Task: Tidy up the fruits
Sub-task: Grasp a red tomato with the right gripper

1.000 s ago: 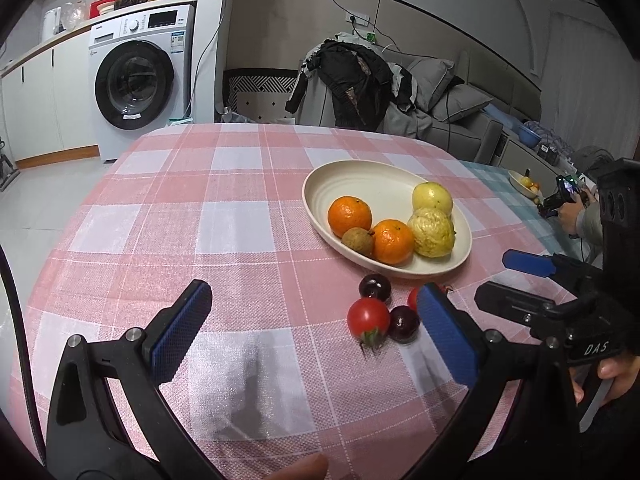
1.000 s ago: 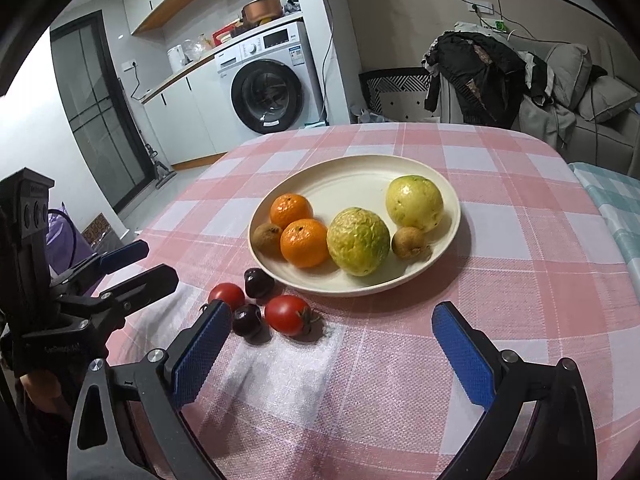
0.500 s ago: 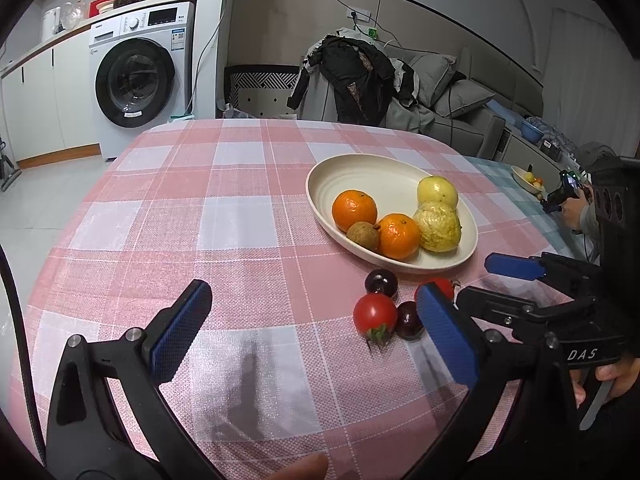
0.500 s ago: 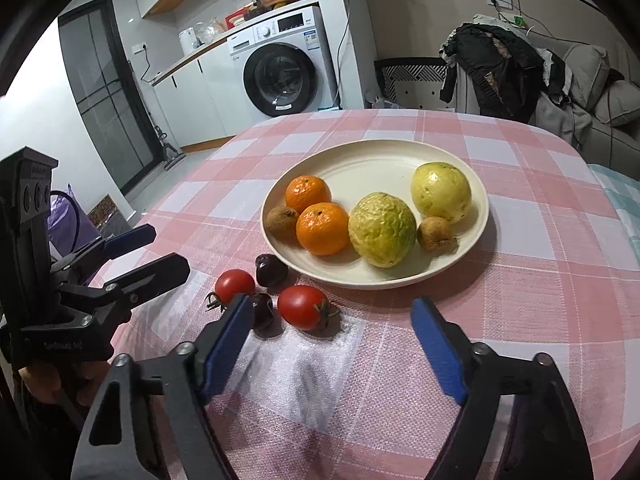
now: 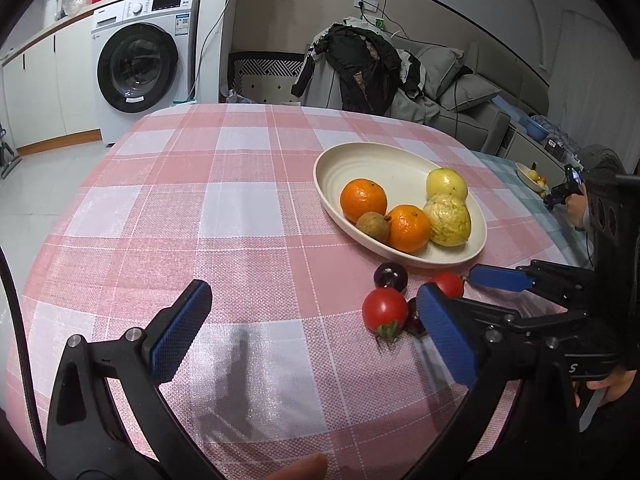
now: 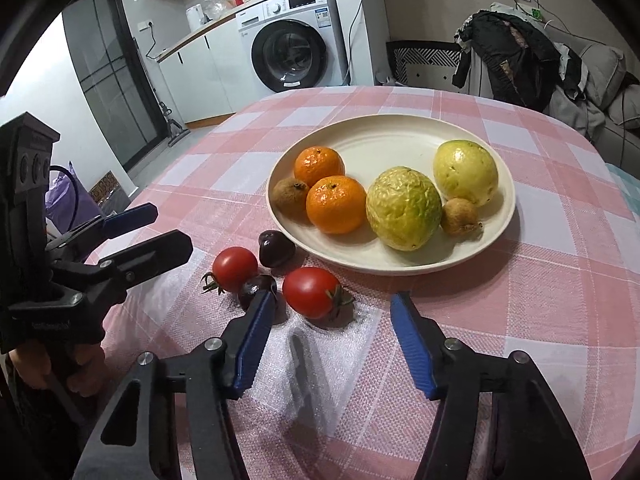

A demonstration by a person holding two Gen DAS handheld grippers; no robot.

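my right gripper [image 6: 332, 320] stands wide open low in the right wrist frame, gripping nothing, its blue pads either side of the nearer tomato [image 6: 312, 292], which lies just ahead of them on the pink checked tablecloth [image 6: 560, 300]. the left-hand pad sits against a dark cherry [image 6: 256, 286]. just left of that lies a second tomato [image 6: 235, 263], and above it another dark cherry [image 6: 276, 243] close to the plate's rim.

my left gripper [image 5: 316, 328] fills the bottom of the left wrist frame, jaws spread wide and empty above bare cloth, the small fruits to the right of its span.

at centre right of the right wrist frame, the cream oval plate [image 6: 384, 136] carries two oranges [image 6: 336, 204], two pale green-yellow fruits [image 6: 404, 208] and two small brown fruits [image 6: 291, 196].

a white washing machine [image 6: 296, 52] stands at upper centre, and a chair draped in dark clothes [image 6: 516, 60] at upper right.
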